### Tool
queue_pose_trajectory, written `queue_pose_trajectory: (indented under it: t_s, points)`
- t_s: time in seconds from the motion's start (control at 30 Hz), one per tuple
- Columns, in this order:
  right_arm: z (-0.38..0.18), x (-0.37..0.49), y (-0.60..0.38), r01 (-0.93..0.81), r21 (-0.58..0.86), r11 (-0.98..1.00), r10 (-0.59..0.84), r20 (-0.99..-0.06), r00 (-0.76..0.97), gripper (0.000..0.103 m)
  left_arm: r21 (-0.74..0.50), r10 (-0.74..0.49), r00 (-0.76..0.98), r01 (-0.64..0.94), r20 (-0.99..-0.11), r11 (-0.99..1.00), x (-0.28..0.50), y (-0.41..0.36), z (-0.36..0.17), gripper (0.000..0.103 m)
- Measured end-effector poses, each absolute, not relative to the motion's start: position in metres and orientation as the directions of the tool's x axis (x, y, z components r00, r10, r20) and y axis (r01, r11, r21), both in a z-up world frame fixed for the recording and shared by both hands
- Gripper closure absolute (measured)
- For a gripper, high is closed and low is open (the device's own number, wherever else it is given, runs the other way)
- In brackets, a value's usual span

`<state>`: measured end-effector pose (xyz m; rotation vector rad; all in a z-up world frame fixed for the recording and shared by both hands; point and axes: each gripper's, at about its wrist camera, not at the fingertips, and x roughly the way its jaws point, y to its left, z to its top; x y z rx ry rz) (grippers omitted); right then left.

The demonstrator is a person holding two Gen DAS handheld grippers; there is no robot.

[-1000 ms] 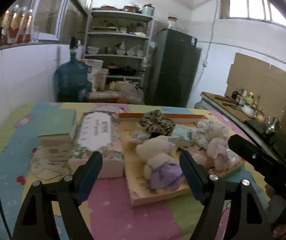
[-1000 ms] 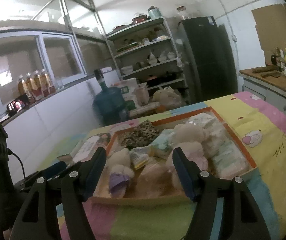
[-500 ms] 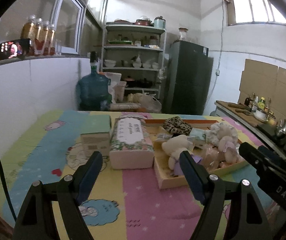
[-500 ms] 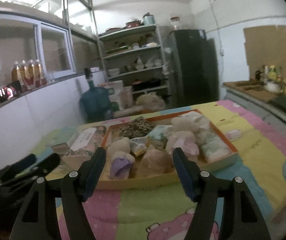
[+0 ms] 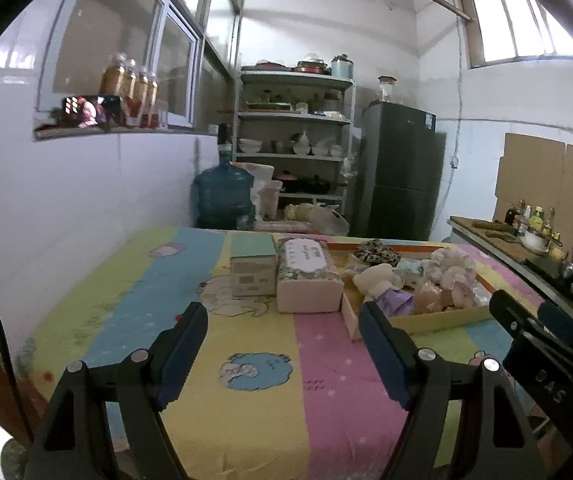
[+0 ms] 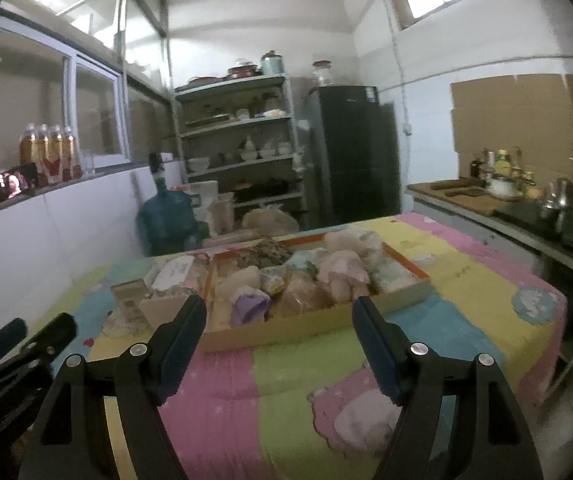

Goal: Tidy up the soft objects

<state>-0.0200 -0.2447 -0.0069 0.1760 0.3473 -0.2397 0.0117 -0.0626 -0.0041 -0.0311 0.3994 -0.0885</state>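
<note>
A wooden tray with an orange rim stands on the striped tablecloth, heaped with soft things. Among them are a cream plush bear, a purple cloth, a leopard-print piece and pink plush toys. My left gripper hovers open and empty, well short of the tray. My right gripper is empty too, with its jaws opening, and the tray lies beyond its tips. Each gripper shows at the edge of the other's view.
A flowered tissue box and a small green-topped carton stand left of the tray. Behind the table are a blue water jug, a shelf of dishes and a dark fridge. A kitchen counter runs along the right.
Both grippers have drawn back from the tray, which now looks smaller and farther off. More tablecloth shows in front of them. The right jaws stand slightly wider.
</note>
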Motion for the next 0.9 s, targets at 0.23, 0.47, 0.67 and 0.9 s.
queue_pose_trajectory:
  t_s: [0.23,0.47,0.67,0.9]
  points:
    - [-0.005,-0.043,-0.242,0.273,0.107,0.956,-0.215,-0.379,0.900,0.026,-0.027,-0.064,0.927,0.058,-0.369,0.998,-0.015,-0.063,0.003,0.025]
    - [0.004,-0.058,-0.246,0.272,0.099,0.957,-0.220,-0.359,0.907,0.026,-0.005,-0.044,0.928,0.045,-0.371,0.999,-0.020,-0.077,0.008,0.025]
    - [0.005,-0.060,-0.246,0.265,0.091,0.960,-0.217,-0.353,0.910,0.026,0.010,-0.036,0.931,0.042,-0.364,0.999,-0.022,-0.080,0.012,0.025]
    - [0.005,-0.060,-0.246,0.259,0.085,0.962,-0.215,-0.346,0.913,0.026,0.008,-0.042,0.931,0.048,-0.362,0.999,-0.025,-0.084,0.011,0.025]
